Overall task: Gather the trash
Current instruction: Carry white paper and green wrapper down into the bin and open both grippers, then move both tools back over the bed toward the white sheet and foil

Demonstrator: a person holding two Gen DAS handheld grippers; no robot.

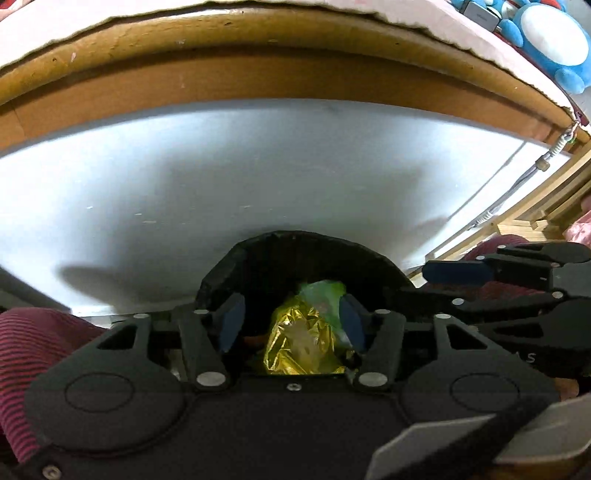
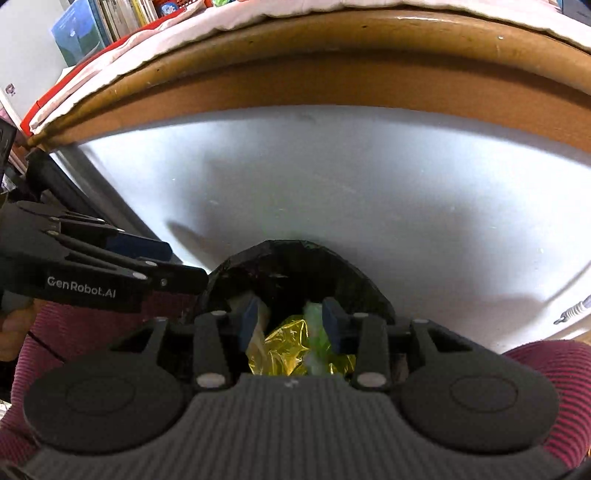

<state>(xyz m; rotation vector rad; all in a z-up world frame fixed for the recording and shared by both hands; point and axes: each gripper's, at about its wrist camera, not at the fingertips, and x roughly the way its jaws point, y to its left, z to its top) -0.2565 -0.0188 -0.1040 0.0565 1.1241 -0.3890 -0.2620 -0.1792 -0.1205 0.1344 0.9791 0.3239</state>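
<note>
A black-lined trash bin [image 1: 295, 240] stands on the floor against a white panel. Crumpled yellow foil [image 1: 295, 347] and a green wrapper [image 1: 321, 295] lie in its mouth. My left gripper [image 1: 291, 321] hangs open over the bin, and the trash shows between its blue pads with the left pad clear of it. The right gripper [image 1: 436, 284] reaches in from the right. In the right wrist view the right gripper [image 2: 291, 323] is open above the same bin [image 2: 291, 247], with yellow foil [image 2: 284, 347] and green wrapper [image 2: 314, 314] under its pads. The left gripper [image 2: 186, 266] comes in from the left.
A brown wooden table edge [image 1: 258, 74] overhangs the white panel [image 1: 258, 177]. Red striped fabric [image 1: 29, 350] lies on both sides of the bin. A blue plush toy [image 1: 546, 44] sits at the top right, wooden slats [image 1: 535, 214] stand at the right, and books [image 2: 92, 22] at the top left.
</note>
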